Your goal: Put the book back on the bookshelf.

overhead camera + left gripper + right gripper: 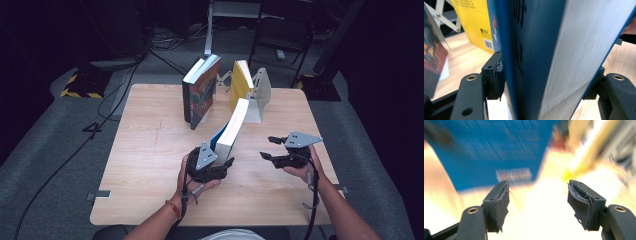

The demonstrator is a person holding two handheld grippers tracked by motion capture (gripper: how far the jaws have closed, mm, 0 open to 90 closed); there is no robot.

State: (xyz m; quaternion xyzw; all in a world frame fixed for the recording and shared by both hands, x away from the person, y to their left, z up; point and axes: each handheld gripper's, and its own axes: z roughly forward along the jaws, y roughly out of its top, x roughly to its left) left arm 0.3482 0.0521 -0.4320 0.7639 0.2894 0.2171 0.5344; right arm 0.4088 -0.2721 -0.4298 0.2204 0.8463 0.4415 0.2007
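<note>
The jaws of the left gripper (216, 161) are clamped on the near end of the blue book (231, 129), one pad on each cover, as the left gripper view shows close up; the jaws of the right gripper (274, 148) stand wide apart with nothing between them, hovering just right of that book. The blue book stands on edge near the middle of the table (145, 165), tilted and pointing toward the bookend (259, 92) at the back. A yellow book (241, 82) already leans by the bookend, and a dark book (200, 92) stands to its left, apart from it. The work looks partway through: one book seems shelved, the blue one is in hand and not yet at the rack, and the dark one is perhaps still to go. The right gripper view is badly smeared, so little beyond blue and yellow blurs can be read there. Whether the blue book's bottom edge rests on the table or is lifted clear is hard to tell.
</note>
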